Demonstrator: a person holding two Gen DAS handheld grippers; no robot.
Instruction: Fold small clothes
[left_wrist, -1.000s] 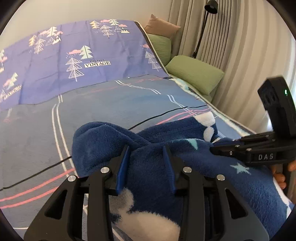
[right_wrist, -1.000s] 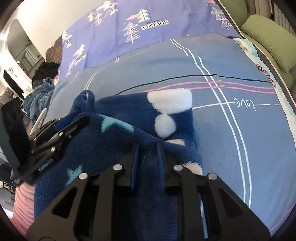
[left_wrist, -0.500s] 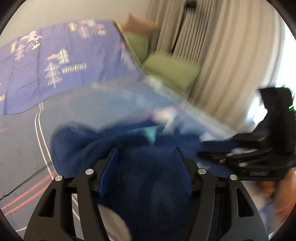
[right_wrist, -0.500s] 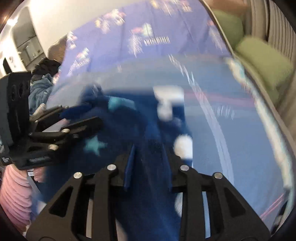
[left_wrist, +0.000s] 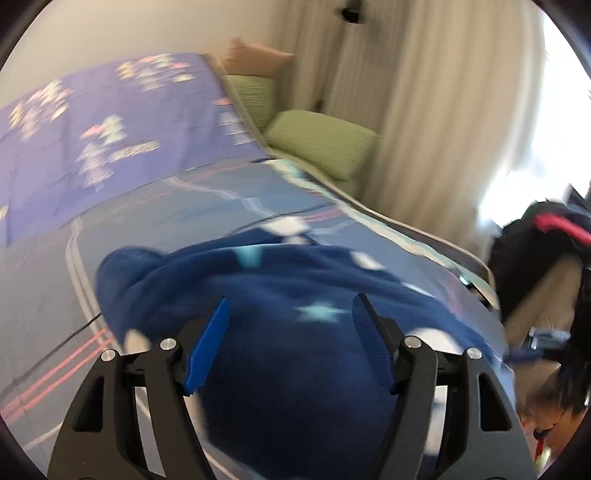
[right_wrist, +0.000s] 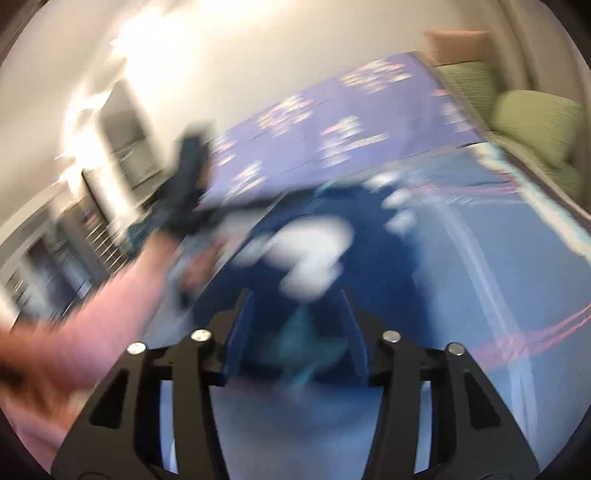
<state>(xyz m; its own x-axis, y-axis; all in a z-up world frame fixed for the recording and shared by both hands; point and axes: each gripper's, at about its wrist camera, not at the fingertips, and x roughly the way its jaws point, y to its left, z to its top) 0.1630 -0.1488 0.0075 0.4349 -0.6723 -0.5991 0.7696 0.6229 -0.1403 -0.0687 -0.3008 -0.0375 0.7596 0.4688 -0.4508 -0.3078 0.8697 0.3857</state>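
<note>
A dark blue fleece garment with pale stars and white patches lies bunched on the bed. My left gripper is open, its blue-padded jaws wide apart just over the near part of the garment. In the right wrist view, which is blurred, the same garment lies ahead. My right gripper is open above its near edge. The other gripper and a pink-sleeved arm show at the left.
The bed has a blue-grey cover with pink and white stripes and a purple tree-print quilt at the far end. Green cushions and pale curtains lie to the right. Dark shelving stands at the left.
Both grippers have opened and let go of the fleece garment. Both have pulled back and swung, the views are blurred. The garment now lies on the bed.
</note>
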